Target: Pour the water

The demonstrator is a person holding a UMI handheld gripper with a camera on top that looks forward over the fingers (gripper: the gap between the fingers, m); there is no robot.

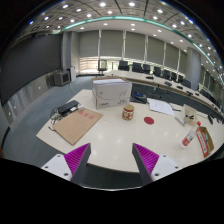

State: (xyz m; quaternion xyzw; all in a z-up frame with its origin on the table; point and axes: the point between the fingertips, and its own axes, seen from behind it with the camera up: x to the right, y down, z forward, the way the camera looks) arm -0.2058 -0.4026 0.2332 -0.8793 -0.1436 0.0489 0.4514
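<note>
A pale table [110, 135] in a meeting room. Left of a white box [111, 93] lies a brown board [77, 124]; just right of the box stands a small jar [128, 111]; farther right, a bottle [189, 134]. The gripper [110, 160] hovers near the table's front edge, fingers spread, holding nothing. Pouring looks not yet begun.

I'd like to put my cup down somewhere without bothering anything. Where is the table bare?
The table is bare just ahead of the open gripper, between the wooden board and the red coaster. It is crowded further back around the white box and jar, and by the bottle.
</note>
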